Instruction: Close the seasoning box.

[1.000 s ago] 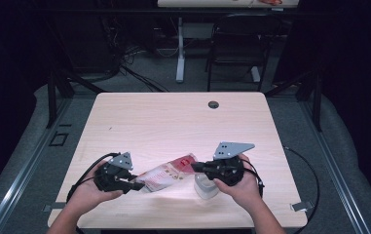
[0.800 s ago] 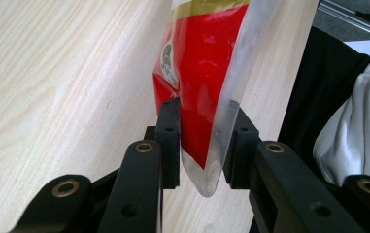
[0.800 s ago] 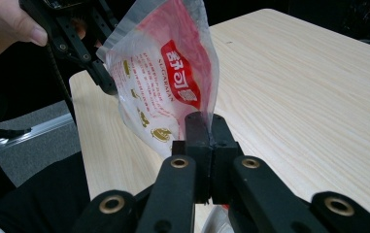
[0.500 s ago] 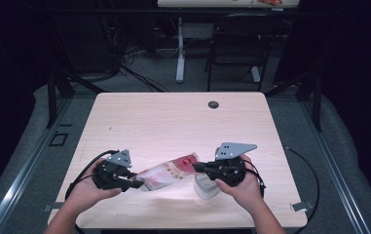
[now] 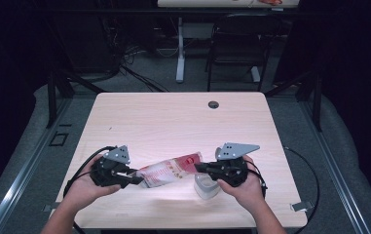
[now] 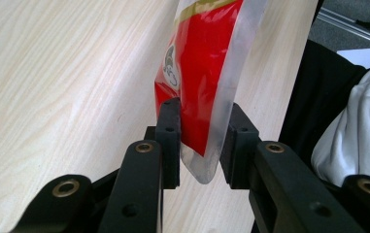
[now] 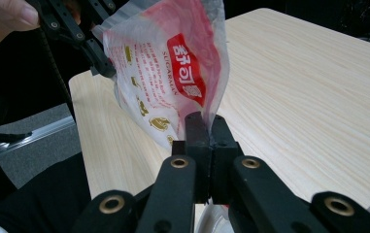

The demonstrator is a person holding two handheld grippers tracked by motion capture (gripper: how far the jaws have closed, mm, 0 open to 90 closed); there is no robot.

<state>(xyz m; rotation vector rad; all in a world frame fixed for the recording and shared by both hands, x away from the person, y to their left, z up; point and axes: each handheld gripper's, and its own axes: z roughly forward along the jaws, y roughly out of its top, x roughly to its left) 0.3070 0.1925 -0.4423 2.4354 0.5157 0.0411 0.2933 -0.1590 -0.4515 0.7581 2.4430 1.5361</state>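
— What moved? 
— Barely anything: my left gripper (image 5: 133,179) slid slightly. 
— Obstacles? 
— A clear cup (image 5: 206,185) under my right gripper (image 5: 198,168). Both hands low, facing; both grippers pinch the pouch (image 5: 169,169) above the table (image 5: 173,122).

Overall light: my pale wooden table (image 5: 173,122) is evenly lit from above; the room around it falls nearly black.
Glare: a soft white sheen lies on the clear plastic of the red-and-white printed pouch (image 7: 173,73) at upper centre.
Shadows: faint and short under my hands at lower centre.
Focus: my own black jaws blur at the bottom edge.
Sharpness: the high view looks soft and grainy.
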